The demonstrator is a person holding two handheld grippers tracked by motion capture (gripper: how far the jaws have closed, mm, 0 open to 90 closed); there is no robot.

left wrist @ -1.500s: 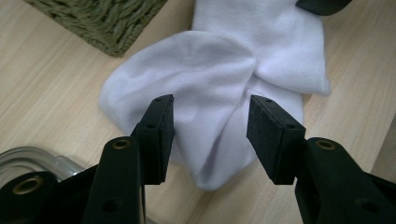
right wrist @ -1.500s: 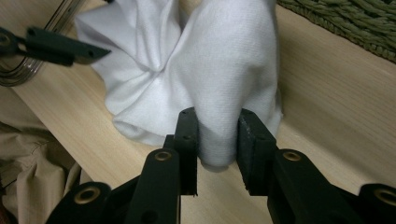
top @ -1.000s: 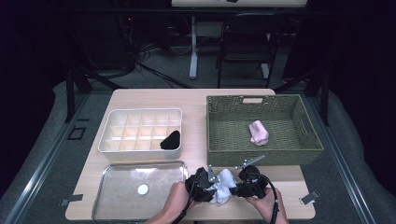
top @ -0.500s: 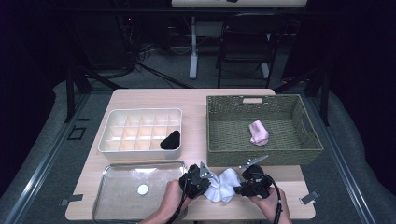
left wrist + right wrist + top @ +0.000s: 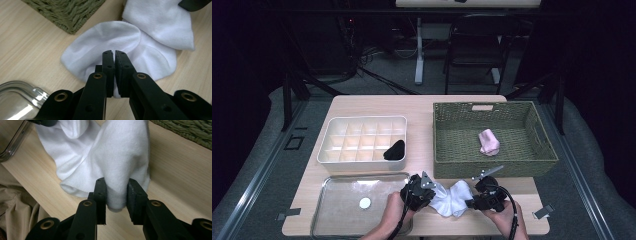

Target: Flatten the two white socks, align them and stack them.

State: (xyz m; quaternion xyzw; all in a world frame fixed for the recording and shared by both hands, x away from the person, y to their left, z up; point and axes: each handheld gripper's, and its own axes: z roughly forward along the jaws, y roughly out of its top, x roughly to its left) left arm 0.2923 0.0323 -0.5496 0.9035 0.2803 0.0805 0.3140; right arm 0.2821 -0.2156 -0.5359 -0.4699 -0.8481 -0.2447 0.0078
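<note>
Jaws of left gripper (image 5: 114,53) just closed thin on sock (image 5: 451,197) at table (image 5: 372,102) front, right gripper (image 5: 117,183) clamped on bunched far end, ready for stretching or folding.

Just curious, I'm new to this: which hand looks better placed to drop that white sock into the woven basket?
Probably the right: its gripper clamps a thick fold of the white sock and sits nearer the basket.
</note>
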